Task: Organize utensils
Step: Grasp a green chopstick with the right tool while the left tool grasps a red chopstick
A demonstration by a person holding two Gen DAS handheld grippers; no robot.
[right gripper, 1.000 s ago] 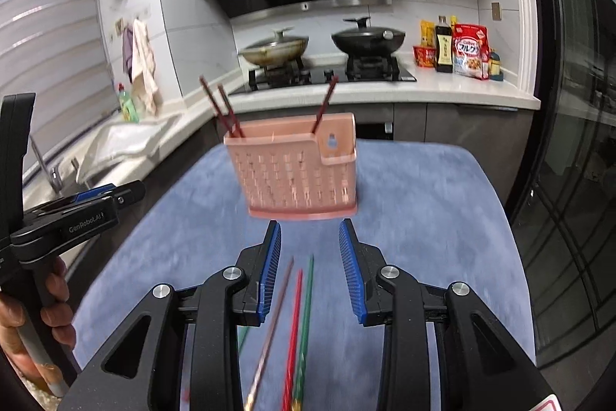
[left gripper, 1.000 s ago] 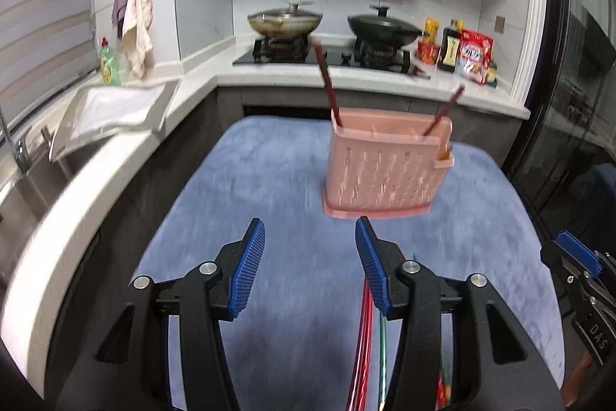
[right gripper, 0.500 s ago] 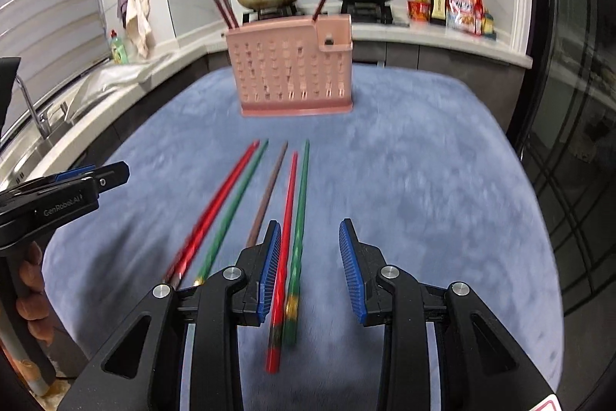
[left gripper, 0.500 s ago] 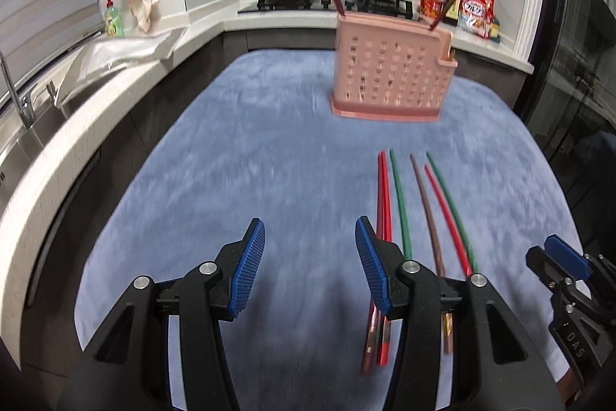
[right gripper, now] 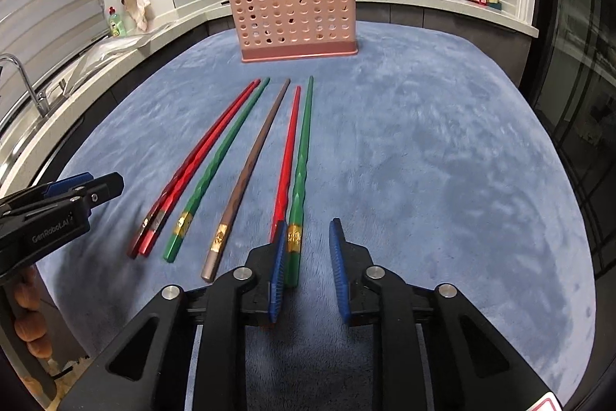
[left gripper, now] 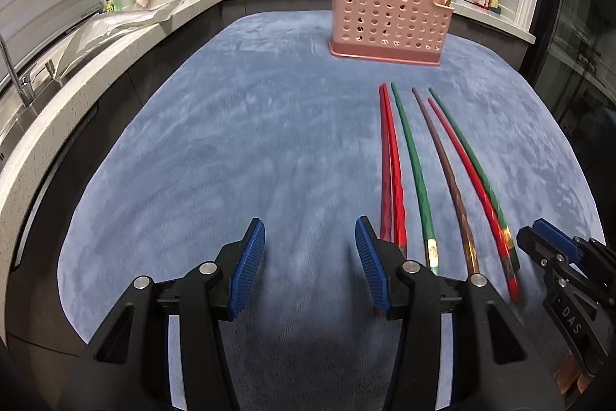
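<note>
Both grippers tilt down over the blue mat (right gripper: 442, 149). The left gripper (left gripper: 310, 259) is open and empty. The right gripper (right gripper: 306, 266), jaws just closing, stands unclenched around the green chopstick (right gripper: 302, 164), which lies lengthwise pointing at the pink holder (right gripper: 292, 14).

Dim indoor light, strong fisheye bending at edges, slight motion blur.

open mat (left gripper: 231, 141) left of chopsticks (left gripper: 415, 172)
</note>
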